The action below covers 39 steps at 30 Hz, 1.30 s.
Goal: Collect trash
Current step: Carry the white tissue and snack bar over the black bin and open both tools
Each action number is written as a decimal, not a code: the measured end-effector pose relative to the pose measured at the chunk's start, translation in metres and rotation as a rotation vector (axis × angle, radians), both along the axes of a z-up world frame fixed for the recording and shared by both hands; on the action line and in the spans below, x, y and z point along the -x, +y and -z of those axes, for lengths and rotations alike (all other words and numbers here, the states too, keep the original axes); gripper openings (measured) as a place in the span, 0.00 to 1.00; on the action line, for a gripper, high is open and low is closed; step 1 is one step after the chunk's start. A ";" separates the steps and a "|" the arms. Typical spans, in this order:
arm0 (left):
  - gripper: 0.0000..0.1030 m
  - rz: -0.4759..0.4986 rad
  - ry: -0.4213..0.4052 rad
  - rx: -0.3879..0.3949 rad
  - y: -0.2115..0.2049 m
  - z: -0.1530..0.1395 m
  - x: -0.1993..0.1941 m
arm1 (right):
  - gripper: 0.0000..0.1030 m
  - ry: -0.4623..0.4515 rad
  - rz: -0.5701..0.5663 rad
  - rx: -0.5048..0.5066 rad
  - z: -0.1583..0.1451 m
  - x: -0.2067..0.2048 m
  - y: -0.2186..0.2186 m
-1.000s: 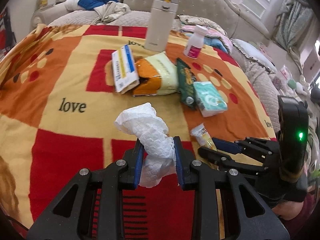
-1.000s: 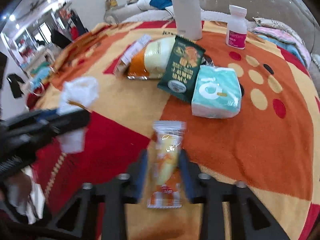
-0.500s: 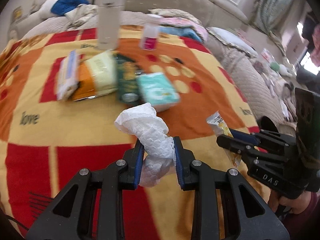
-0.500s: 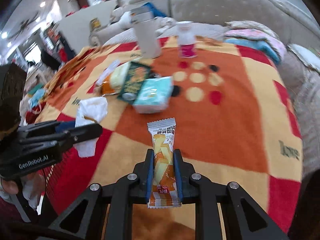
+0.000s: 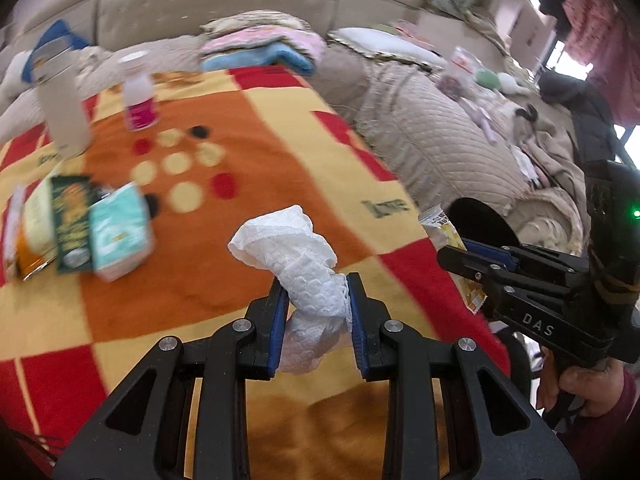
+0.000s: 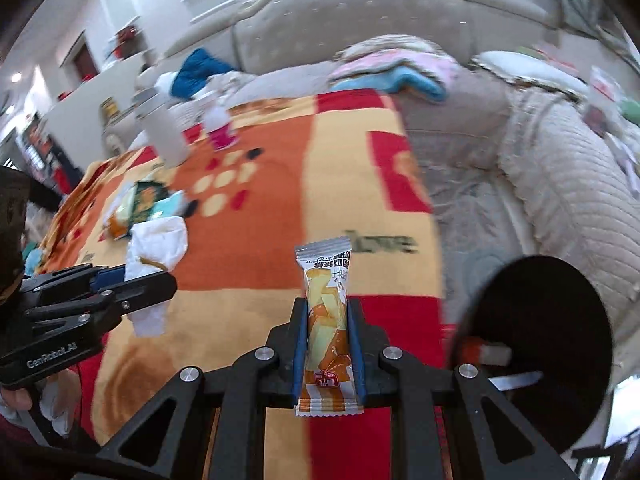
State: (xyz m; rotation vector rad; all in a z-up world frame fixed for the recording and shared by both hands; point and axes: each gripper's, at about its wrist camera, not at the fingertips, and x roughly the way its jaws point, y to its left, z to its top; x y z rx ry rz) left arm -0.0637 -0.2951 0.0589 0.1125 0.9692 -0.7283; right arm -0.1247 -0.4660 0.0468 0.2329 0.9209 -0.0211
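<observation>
My left gripper (image 5: 316,294) is shut on a crumpled white tissue (image 5: 296,248) and holds it above the red, orange and yellow blanket (image 5: 248,160). My right gripper (image 6: 327,320) is shut on an orange and yellow snack wrapper (image 6: 326,312), held upright above the blanket's right edge. A round black bin opening (image 6: 536,344) with some trash inside lies to the right of the wrapper; it also shows in the left wrist view (image 5: 482,226), behind the right gripper (image 5: 464,256). The left gripper with the tissue shows at the left of the right wrist view (image 6: 132,284).
On the blanket's far left lie a teal tissue pack (image 5: 120,236), a dark green packet (image 5: 72,224) and a yellow-orange bag (image 5: 36,224). A tall beige flask (image 5: 60,104) and a white bottle with pink label (image 5: 138,92) stand behind. A quilted beige sofa (image 5: 432,136) borders the right.
Both grippers have swung to the right with their loads, away from the pile of packets. The black bin opening has come into view at the right.
</observation>
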 end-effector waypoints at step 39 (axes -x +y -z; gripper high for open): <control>0.26 0.308 0.131 0.096 -0.186 0.025 0.034 | 0.18 0.066 0.371 -0.023 0.039 0.078 -0.158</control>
